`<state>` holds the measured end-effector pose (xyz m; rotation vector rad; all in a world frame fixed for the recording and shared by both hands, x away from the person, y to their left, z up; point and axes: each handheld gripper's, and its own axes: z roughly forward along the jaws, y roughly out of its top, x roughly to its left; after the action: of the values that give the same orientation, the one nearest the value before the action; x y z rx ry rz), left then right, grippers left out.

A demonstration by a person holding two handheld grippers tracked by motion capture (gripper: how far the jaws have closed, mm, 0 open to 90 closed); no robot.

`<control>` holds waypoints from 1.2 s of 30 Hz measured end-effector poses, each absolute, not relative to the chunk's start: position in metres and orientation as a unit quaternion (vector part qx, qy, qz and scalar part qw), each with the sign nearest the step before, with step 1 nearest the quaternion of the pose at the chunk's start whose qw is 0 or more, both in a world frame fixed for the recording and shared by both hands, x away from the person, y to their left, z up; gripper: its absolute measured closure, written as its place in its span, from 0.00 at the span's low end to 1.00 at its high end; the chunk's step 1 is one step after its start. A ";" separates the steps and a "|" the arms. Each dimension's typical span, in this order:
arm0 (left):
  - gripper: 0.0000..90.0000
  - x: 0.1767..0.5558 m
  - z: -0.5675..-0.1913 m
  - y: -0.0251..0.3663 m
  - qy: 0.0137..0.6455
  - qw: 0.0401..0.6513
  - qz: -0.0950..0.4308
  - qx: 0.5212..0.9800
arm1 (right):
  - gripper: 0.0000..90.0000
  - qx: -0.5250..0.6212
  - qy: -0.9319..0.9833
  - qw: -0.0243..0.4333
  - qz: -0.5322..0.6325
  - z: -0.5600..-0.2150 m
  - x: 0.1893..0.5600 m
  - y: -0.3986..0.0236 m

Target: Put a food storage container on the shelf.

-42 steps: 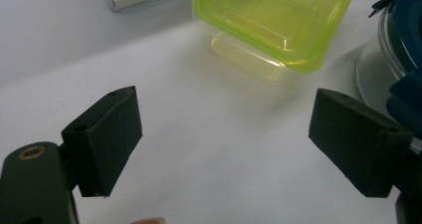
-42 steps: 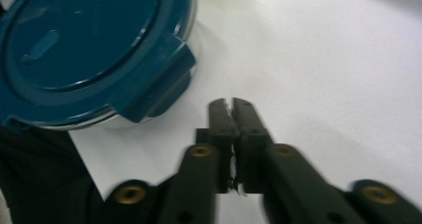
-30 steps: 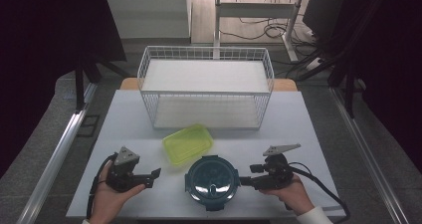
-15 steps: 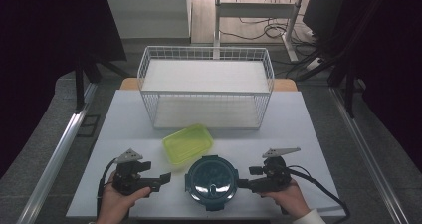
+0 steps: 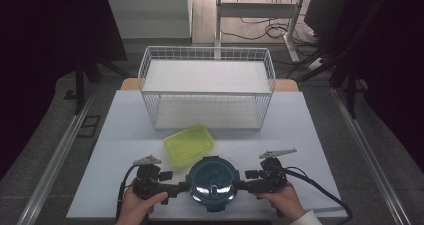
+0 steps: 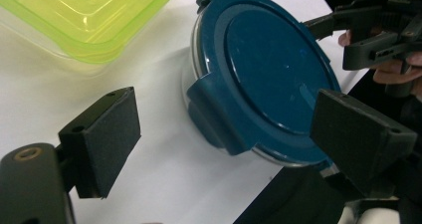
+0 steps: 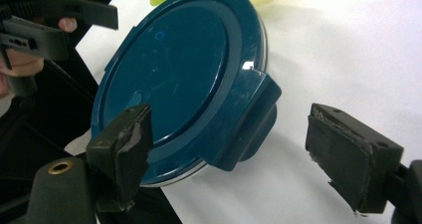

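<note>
Container (image 5: pixel 212 184): round, dark-blue clip-lock lid, clear glass base.

The worktop (image 5: pixel 125 130) carries three items. The wire basket (image 5: pixel 207 87) stands at the far side, centred. The rectangular container (image 5: pixel 189 144) lies nearer the person, just in front of the basket and slightly left of centre. The round lidded container (image 5: pixel 212 182) sits at the near edge, directly in front of the rectangular container and close beside it. The left gripper (image 5: pixel 176 187) lies to the left of the round container and the right gripper (image 5: pixel 243 186) to its right, each with its jaws pointing inward at a side latch of the lid.
</note>
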<state>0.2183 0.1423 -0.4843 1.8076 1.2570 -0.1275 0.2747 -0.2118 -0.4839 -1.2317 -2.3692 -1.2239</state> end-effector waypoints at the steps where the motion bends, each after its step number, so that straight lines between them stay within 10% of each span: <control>1: 0.14 0.219 -0.485 0.140 0.508 0.451 -0.054 0.732 | 0.21 -0.418 -0.802 0.102 -0.414 -0.484 0.275 -0.212; 36: 0.14 0.235 -0.512 0.119 0.516 0.457 -0.121 0.714 | 0.16 -0.452 -0.785 0.145 -0.398 -0.500 0.283 -0.198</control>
<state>0.2353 0.1193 -0.5121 1.7605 1.2719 -0.2973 0.2828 -0.1978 -0.4998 -1.3018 -2.2633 -1.1455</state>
